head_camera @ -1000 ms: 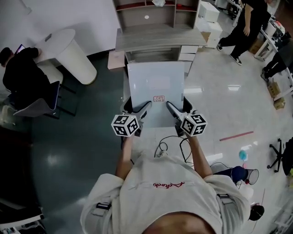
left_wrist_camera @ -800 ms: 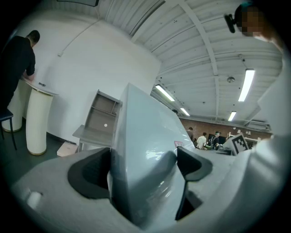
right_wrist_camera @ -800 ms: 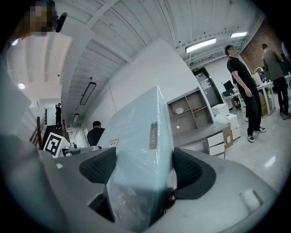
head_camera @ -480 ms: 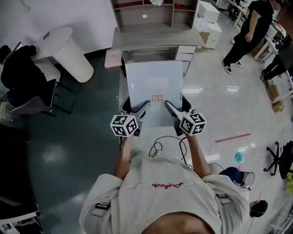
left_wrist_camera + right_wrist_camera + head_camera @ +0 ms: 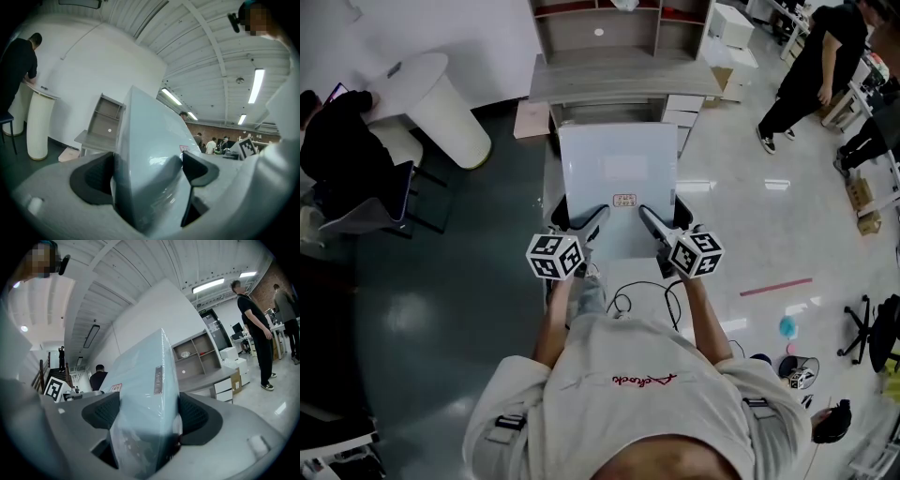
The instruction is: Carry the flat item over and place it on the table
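A flat pale blue-grey box point(image 5: 618, 183) wrapped in clear film hangs in the air in front of me, with a small red-printed label near its near edge. My left gripper point(image 5: 592, 223) is shut on its near left corner and my right gripper point(image 5: 649, 221) is shut on its near right corner. In the left gripper view the flat box point(image 5: 145, 168) fills the space between the dark pads point(image 5: 96, 176). The right gripper view shows the flat box point(image 5: 150, 413) edge-on, clamped between its pads point(image 5: 192, 413). A grey table point(image 5: 619, 80) with a shelf unit stands straight ahead beyond the box.
A white round pedestal table point(image 5: 441, 98) stands at the left, with a seated person in black point(image 5: 337, 150) beside it. Another person in black point(image 5: 820, 70) walks at the upper right. White drawer units point(image 5: 684, 108) sit under the grey table. Cables point(image 5: 642, 300) trail below my grippers.
The view has barely shifted between frames. The person at the upper right has stepped along the far side. Both grippers keep the same hold on the box.
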Tool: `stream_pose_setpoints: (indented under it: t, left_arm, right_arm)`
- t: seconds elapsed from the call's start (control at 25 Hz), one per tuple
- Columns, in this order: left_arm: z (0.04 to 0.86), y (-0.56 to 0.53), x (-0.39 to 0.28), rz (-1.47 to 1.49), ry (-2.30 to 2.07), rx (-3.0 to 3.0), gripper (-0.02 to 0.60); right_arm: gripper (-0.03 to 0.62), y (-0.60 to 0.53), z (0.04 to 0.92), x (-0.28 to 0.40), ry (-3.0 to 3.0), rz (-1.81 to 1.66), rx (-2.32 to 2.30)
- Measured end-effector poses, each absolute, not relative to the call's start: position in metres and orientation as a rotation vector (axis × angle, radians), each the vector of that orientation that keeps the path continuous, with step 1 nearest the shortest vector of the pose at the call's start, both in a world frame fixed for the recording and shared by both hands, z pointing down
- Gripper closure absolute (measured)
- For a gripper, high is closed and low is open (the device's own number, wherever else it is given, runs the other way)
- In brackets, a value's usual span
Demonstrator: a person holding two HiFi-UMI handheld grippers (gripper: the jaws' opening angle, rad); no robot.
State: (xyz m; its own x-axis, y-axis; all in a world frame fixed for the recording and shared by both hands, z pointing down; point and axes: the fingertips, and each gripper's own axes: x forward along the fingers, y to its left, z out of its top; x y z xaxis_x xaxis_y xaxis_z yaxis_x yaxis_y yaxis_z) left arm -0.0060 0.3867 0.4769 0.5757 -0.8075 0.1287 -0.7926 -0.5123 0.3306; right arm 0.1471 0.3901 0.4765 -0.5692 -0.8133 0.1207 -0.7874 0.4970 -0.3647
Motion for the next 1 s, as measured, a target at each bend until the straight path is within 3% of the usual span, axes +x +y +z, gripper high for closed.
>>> stream_pose_setpoints:
  t: [0.56,1.0]
  left_arm:
    - [0.478,0.269,-0.017,-0.087,-1.233,2.485,0.114]
    - [0.466,0.137,-0.075,-0.105,-1.235,2.486,0.114]
  right_arm:
    - [0.192,0.28,0.473,0.136,2.631,-0.553,-1.496]
    - [0.192,0.148,0.46,0.078,2.638,-0.542,-1.495]
